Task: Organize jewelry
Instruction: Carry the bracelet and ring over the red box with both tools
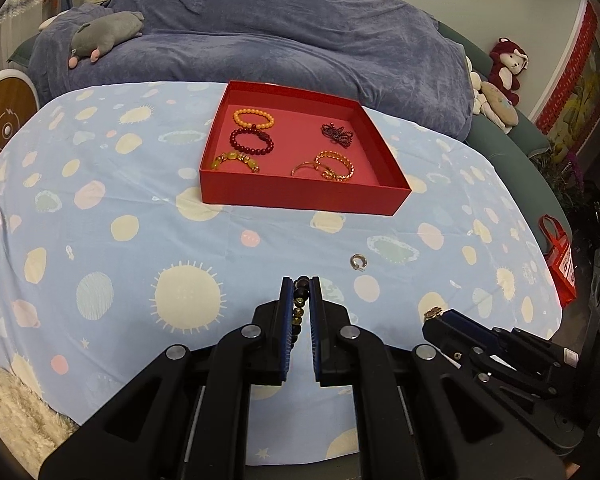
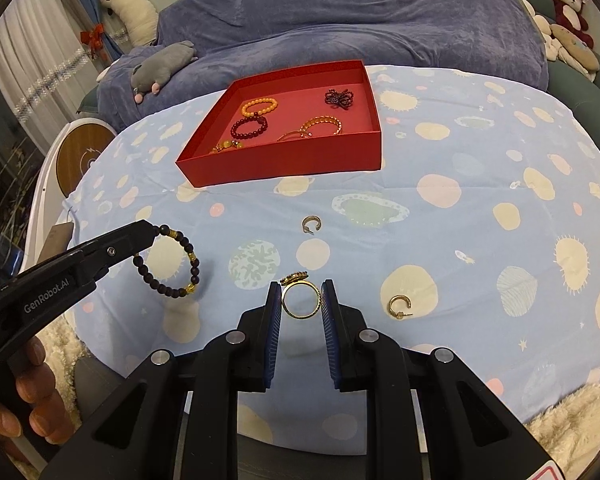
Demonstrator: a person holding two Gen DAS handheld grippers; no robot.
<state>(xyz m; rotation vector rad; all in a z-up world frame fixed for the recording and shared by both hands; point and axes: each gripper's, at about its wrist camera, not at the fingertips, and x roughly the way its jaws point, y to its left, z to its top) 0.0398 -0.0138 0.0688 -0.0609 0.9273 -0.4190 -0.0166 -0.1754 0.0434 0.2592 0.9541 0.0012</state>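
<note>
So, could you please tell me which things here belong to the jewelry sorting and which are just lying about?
Job: red cardboard box; dark beaded bracelet; gold ring; gold hoop earring; silver hoop earring.
Lying about: grey plush toy; red bag.

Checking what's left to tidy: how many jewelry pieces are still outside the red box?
4. A dark bead bracelet in the left tool, a gold ring in the right tool, a silver hoop and a gold hoop on the cloth. More may be hidden.
</note>
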